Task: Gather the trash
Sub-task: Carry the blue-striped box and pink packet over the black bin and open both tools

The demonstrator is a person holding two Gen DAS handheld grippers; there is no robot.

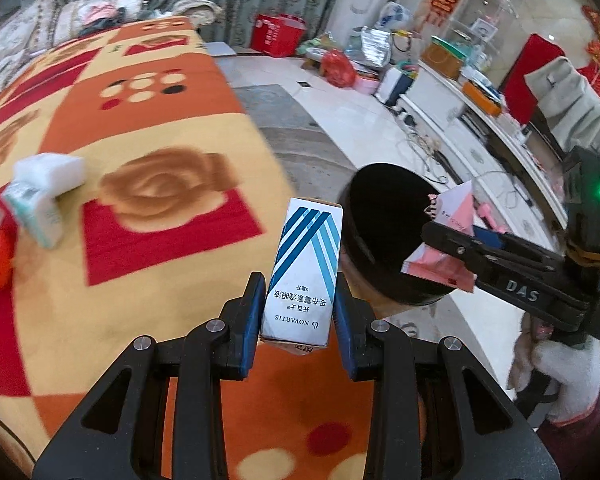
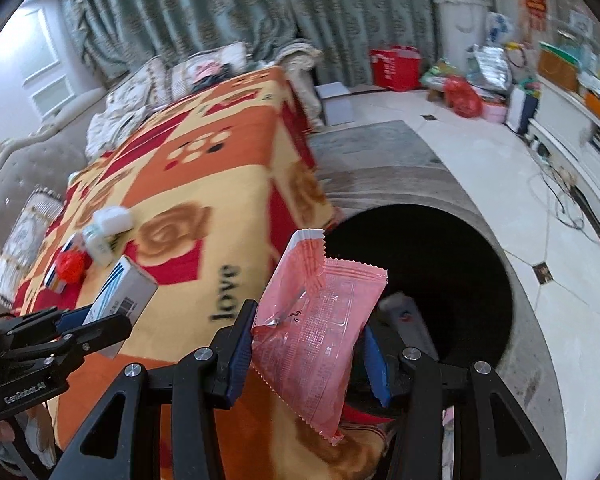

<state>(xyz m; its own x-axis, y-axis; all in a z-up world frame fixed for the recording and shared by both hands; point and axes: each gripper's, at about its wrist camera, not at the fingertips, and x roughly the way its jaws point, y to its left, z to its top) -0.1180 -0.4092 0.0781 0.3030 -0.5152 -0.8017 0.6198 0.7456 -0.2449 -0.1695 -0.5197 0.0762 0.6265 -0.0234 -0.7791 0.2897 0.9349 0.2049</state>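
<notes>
left wrist: one box (image 1: 304,268), one wrapper (image 1: 440,240)

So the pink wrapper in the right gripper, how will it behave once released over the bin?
The pink wrapper looks like thin film, creased and bent above the right gripper, so probably floppy and very light. It may flutter rather than drop straight into the black bin. Its glossy surface suggests it could slip between the fingers.

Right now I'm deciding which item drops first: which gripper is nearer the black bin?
Right. The right gripper holds the pink wrapper at the black bin opening. The left gripper, holding the white box, is beside the bin, over the blanket.
</notes>
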